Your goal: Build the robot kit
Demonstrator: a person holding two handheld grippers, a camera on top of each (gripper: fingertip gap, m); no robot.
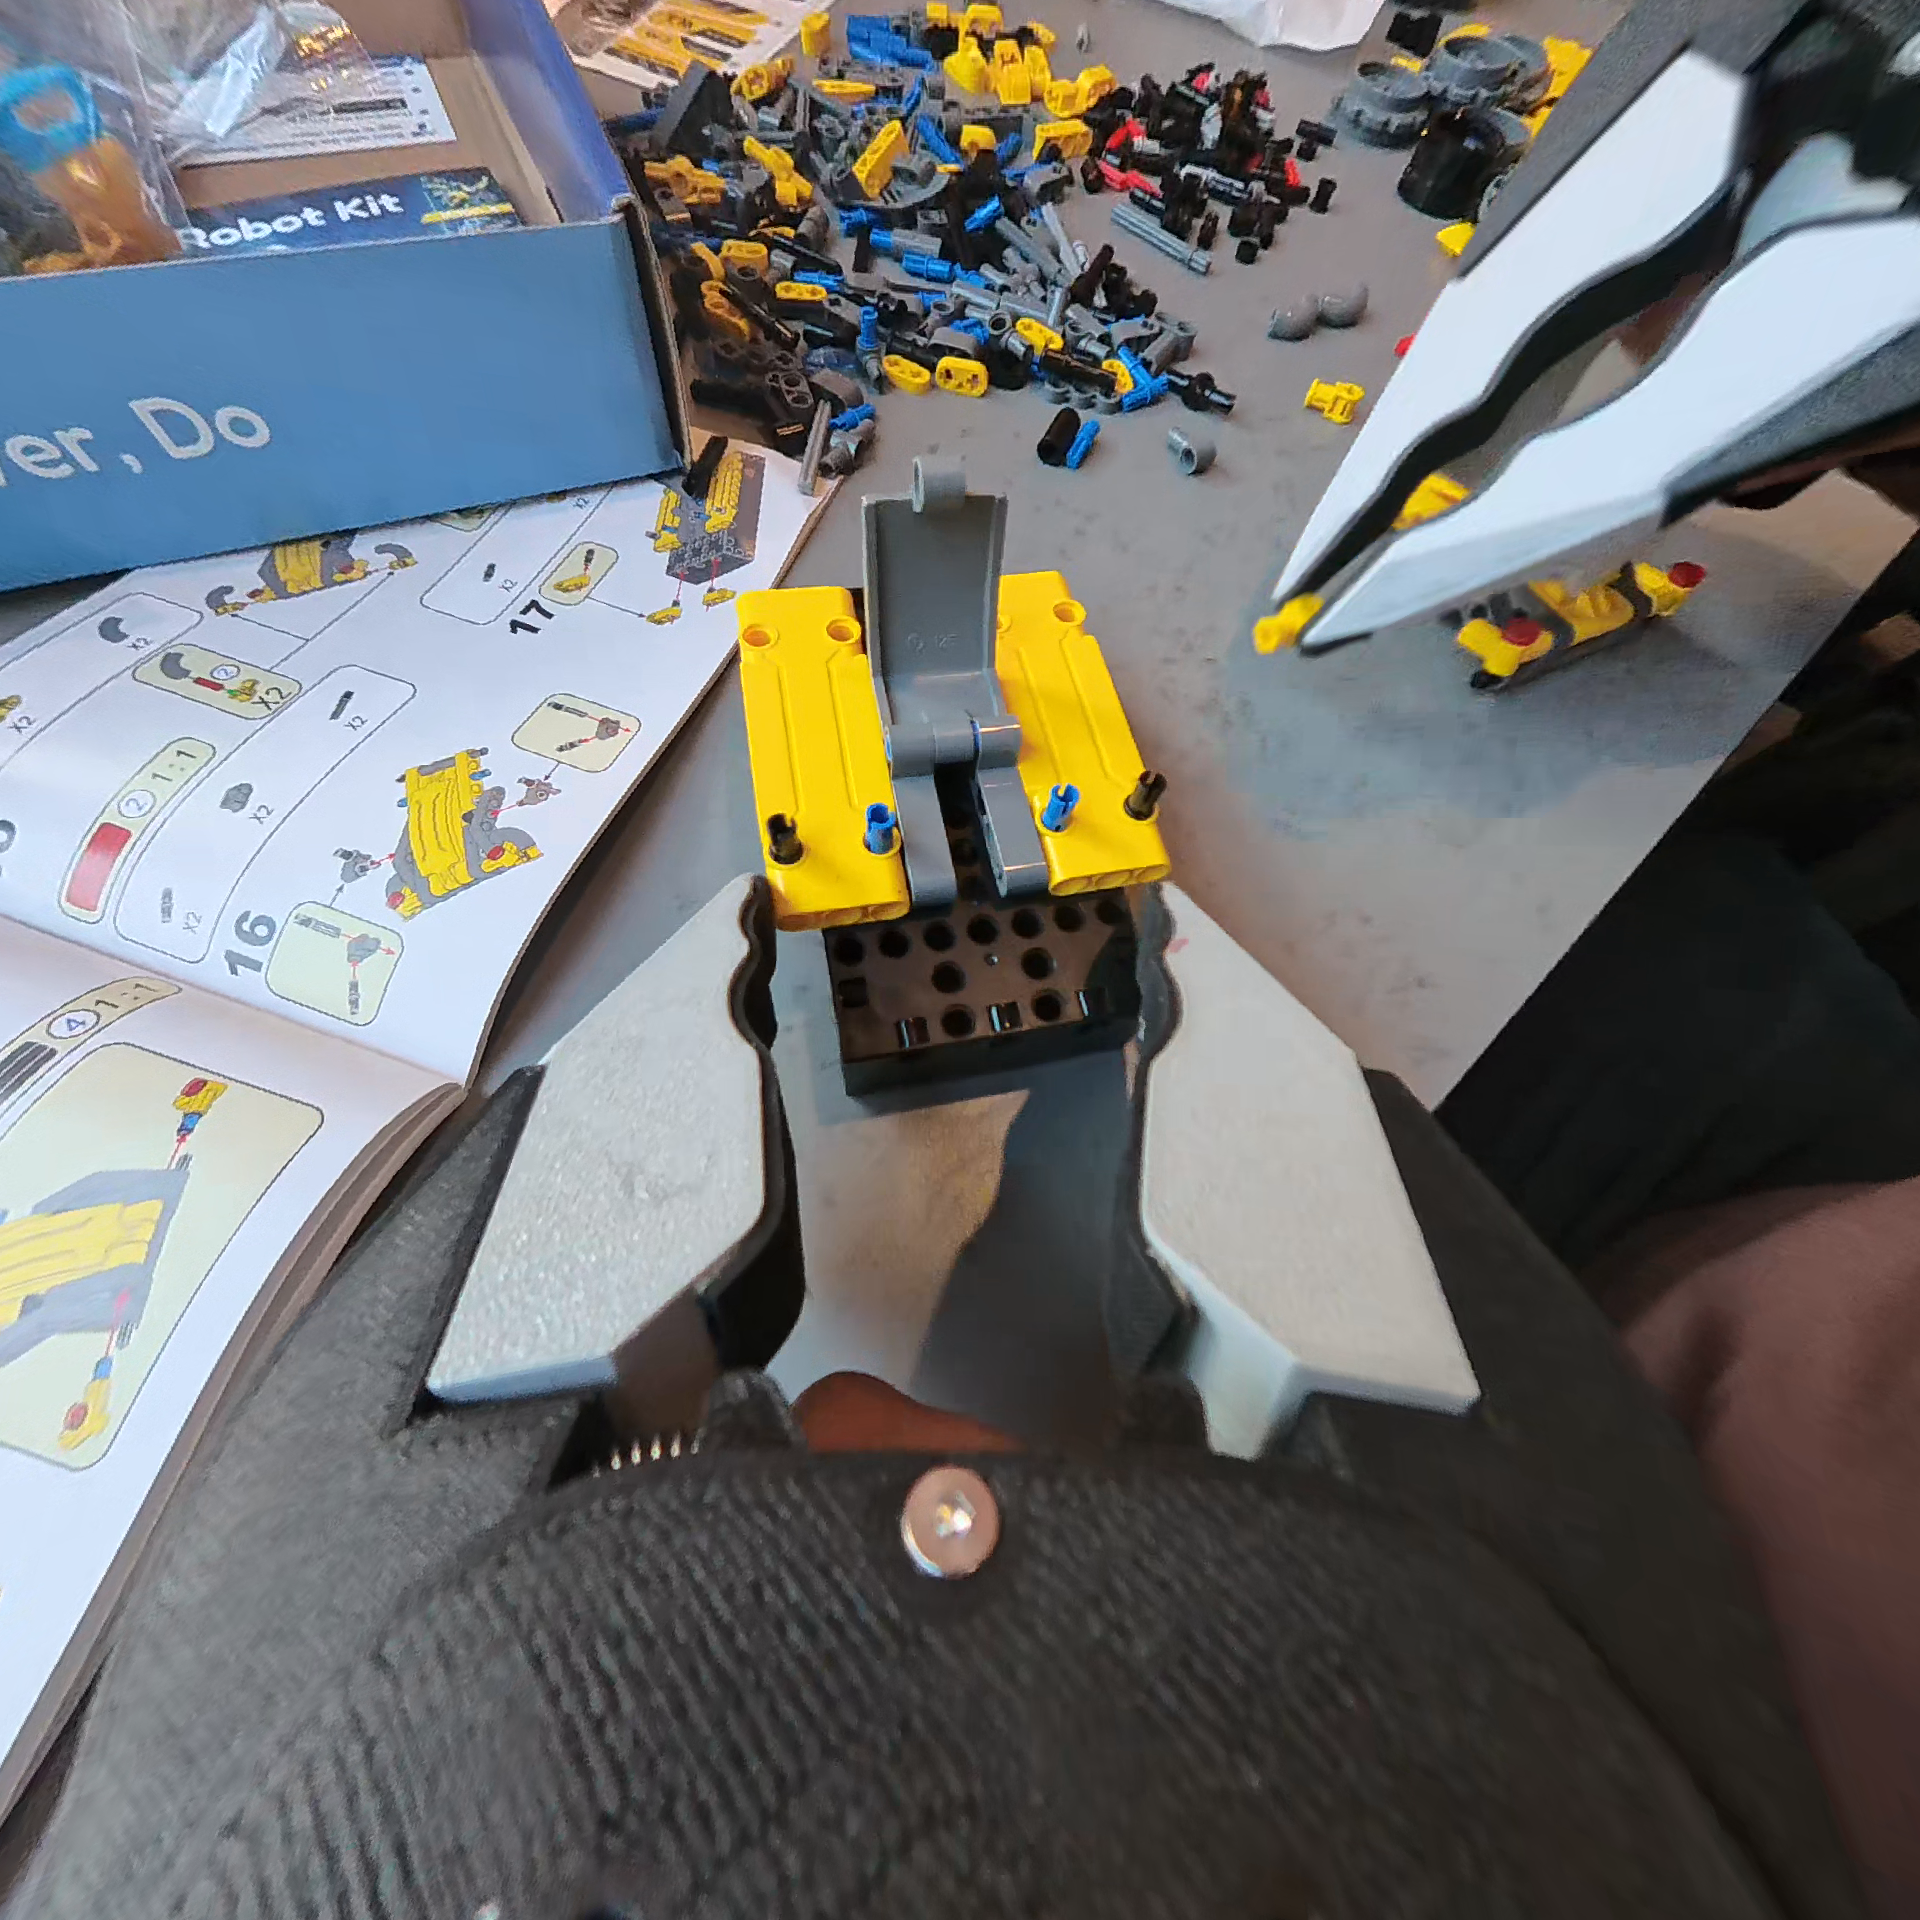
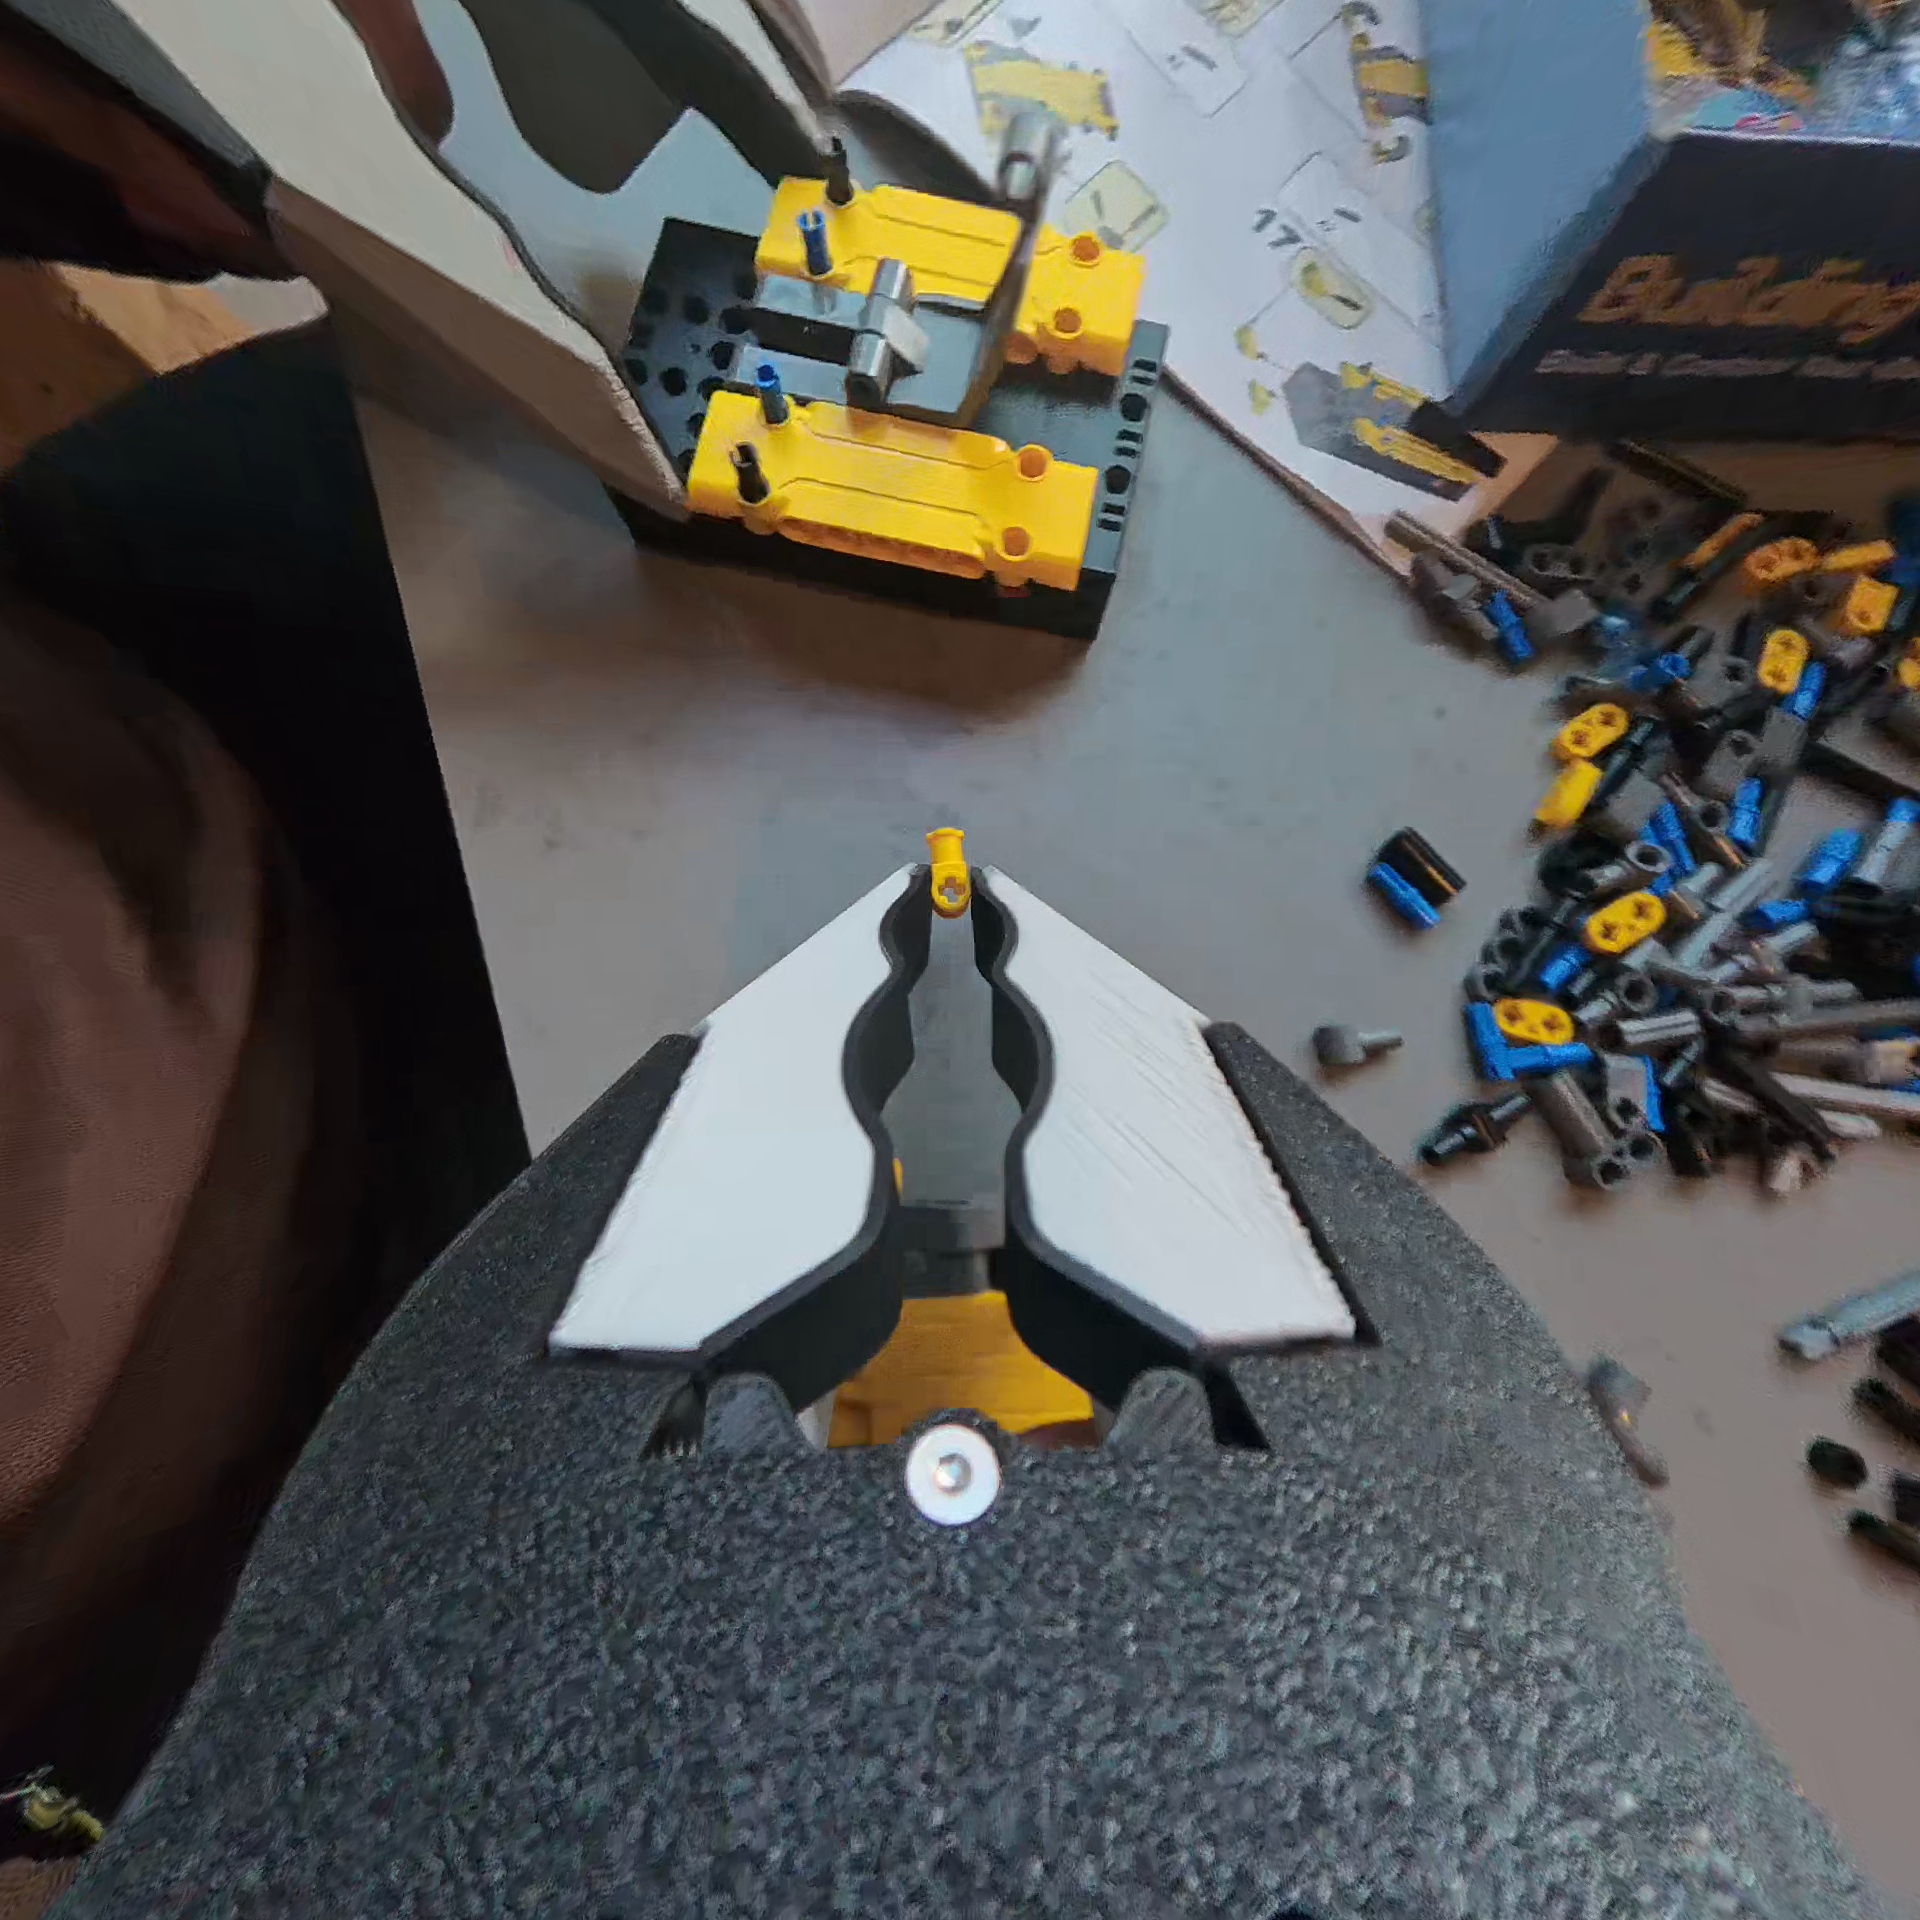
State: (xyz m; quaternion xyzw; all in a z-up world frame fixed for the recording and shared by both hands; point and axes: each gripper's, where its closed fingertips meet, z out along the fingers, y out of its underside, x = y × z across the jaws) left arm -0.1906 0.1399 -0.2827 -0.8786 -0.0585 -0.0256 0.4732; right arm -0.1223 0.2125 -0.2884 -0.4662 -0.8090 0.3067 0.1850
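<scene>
A model with a black perforated block [image 1: 977, 966], two yellow panels [image 1: 810, 748], a grey hinged piece [image 1: 935, 613] and blue and black pins stands on the grey table. My left gripper [image 1: 954, 935] is shut on the black block, one finger on each side. The model also shows in the right wrist view [image 2: 894, 488], with a left finger [image 2: 488, 332] against it. My right gripper [image 2: 948, 896] is shut on a small yellow connector [image 2: 947, 878] that sticks out of its tips. It hovers right of the model, apart from it, and also shows in the left wrist view [image 1: 1299, 623].
An open instruction booklet [image 1: 312, 779] lies left of the model, with a blue box [image 1: 312, 364] behind it. A pile of loose yellow, blue, black and grey parts [image 1: 935, 208] [image 2: 1714, 935] covers the far table. A small yellow sub-assembly [image 1: 1558, 623] lies under the right gripper, near the table's right edge.
</scene>
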